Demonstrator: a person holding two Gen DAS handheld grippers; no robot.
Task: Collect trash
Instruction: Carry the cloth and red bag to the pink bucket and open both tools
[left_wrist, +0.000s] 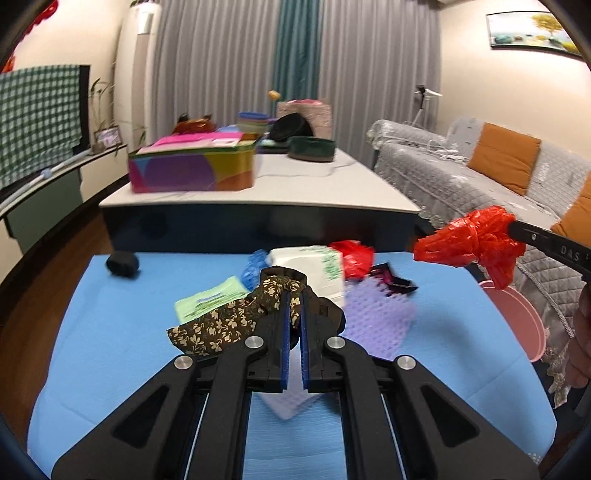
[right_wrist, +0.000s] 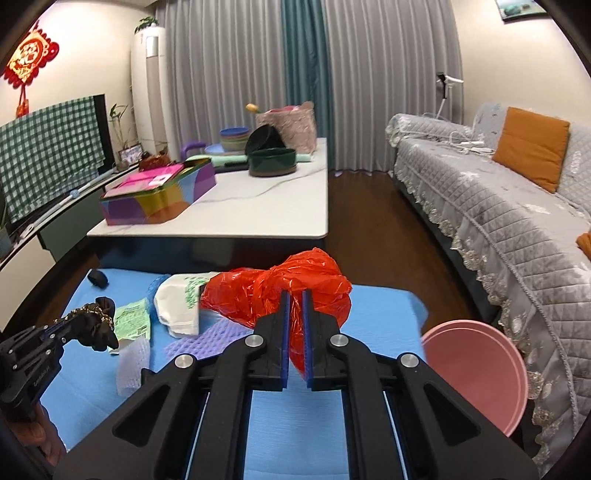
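My left gripper (left_wrist: 294, 295) is shut on a dark brown floral cloth (left_wrist: 221, 325), lifted above the blue mat (left_wrist: 110, 332). It also shows at the left of the right wrist view as the left gripper (right_wrist: 79, 319), the floral cloth (right_wrist: 99, 317) bunched at its tip. My right gripper (right_wrist: 295, 295) is shut on a crumpled red plastic bag (right_wrist: 280, 291), held off the mat. In the left wrist view that red bag (left_wrist: 476, 240) hangs from the right gripper's finger at the right edge. A pink bin (right_wrist: 476, 369) stands by the mat's right side.
On the blue mat (right_wrist: 380, 306) lie a white bag with green print (left_wrist: 314, 266), a green packet (left_wrist: 207, 299), a purple bumpy sheet (left_wrist: 376, 317), another red scrap (left_wrist: 354, 258), a blue wrapper (left_wrist: 253, 269) and a black lump (left_wrist: 122, 264). A low table (right_wrist: 258, 206) with boxes stands behind; a covered sofa (right_wrist: 498, 206) lies right.
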